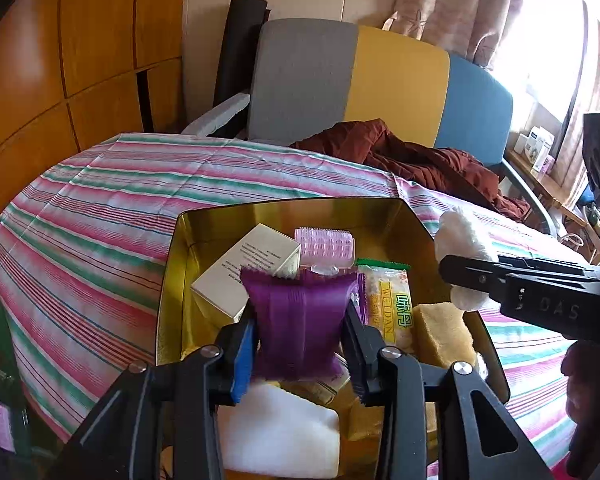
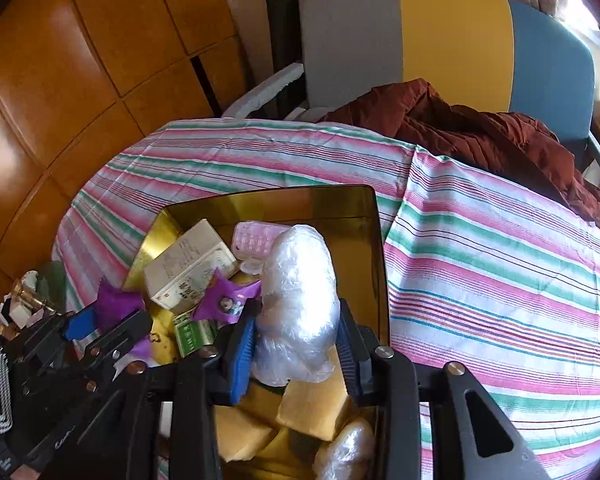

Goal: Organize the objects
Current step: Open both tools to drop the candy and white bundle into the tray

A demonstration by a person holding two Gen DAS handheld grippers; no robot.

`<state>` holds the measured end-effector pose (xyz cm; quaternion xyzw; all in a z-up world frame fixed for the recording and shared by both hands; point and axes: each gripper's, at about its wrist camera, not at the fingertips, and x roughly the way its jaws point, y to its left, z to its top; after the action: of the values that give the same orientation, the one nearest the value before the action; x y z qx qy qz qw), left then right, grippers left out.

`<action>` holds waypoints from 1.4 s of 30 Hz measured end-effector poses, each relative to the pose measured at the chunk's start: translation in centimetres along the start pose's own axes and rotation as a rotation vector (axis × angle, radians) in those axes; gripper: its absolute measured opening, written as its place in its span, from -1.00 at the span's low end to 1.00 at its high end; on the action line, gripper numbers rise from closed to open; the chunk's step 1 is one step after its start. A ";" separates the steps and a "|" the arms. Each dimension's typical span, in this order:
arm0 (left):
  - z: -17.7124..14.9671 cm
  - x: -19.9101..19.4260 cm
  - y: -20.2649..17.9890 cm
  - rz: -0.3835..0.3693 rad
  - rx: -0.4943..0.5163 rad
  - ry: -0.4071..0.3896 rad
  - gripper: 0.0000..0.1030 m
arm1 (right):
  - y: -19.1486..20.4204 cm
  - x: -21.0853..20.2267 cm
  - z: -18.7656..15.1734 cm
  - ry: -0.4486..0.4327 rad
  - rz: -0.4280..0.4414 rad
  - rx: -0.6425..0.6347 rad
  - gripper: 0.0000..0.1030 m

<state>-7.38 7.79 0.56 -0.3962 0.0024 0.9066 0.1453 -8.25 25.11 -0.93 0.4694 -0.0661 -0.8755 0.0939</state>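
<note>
Two light, soft, crinkly packets over the gold tin: left gripper clamps the purple sachet mid-body, right gripper clamps the plastic-wrapped bundle; both may slip.

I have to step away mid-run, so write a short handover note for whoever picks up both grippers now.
Left gripper: jaws around the purple packet, over the gold tin.
Right gripper: jaws around the plastic-wrapped bundle, also over the tin.
Already in the tin: white box, pink roller, snack pack, yellow sponges.
Left: set both down inside, pull clear.
</note>
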 end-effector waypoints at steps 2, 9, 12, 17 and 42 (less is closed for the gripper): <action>0.0 0.2 -0.1 0.010 -0.007 -0.002 0.09 | -0.2 0.6 0.1 0.010 -0.014 0.011 -0.15; 0.0 0.3 -0.2 0.005 0.002 -0.002 0.10 | -0.7 1.1 -0.6 0.019 -0.024 0.025 -0.04; -0.1 0.3 -0.2 0.009 0.000 -0.003 0.13 | -1.0 0.9 -1.0 0.018 -0.025 0.039 -0.03; -0.4 0.2 0.0 0.012 -0.008 -0.002 0.23 | -1.3 0.4 -1.6 0.014 -0.032 0.053 0.01; -2.1 -4.4 0.2 0.052 0.017 -0.081 0.55 | 1.3 -3.1 -5.7 -0.066 -0.127 -0.015 0.48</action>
<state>-3.06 6.17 2.27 -0.3578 0.0145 0.9253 0.1250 -1.71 24.37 -1.27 0.4426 -0.0330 -0.8953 0.0395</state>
